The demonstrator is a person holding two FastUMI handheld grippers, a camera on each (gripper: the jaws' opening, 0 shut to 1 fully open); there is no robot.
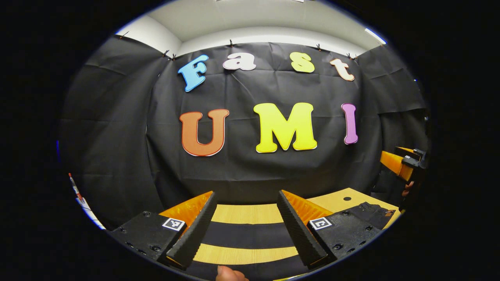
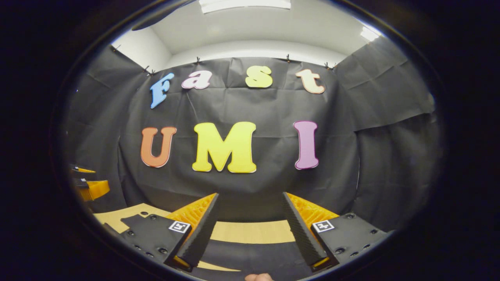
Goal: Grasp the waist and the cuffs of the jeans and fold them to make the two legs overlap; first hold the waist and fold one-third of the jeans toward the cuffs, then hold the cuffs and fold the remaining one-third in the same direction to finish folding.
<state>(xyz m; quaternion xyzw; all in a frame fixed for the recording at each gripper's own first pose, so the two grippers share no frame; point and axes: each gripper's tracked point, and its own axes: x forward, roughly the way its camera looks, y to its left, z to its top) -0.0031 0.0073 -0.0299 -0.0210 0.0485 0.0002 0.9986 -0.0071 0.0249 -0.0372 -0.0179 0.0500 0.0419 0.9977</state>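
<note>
Left gripper (image 1: 246,230), right gripper (image 2: 250,234): jaws wide apart, holding nothing, above black jeans (image 1: 250,235) on desk (image 1: 246,214). Advice: descend level, pinch waist and cuffs squarely.

No readable text, brand or number here. Small square coded markers (image 1: 173,224) sit on the gripper bodies, carrying patterns, not words.
</note>
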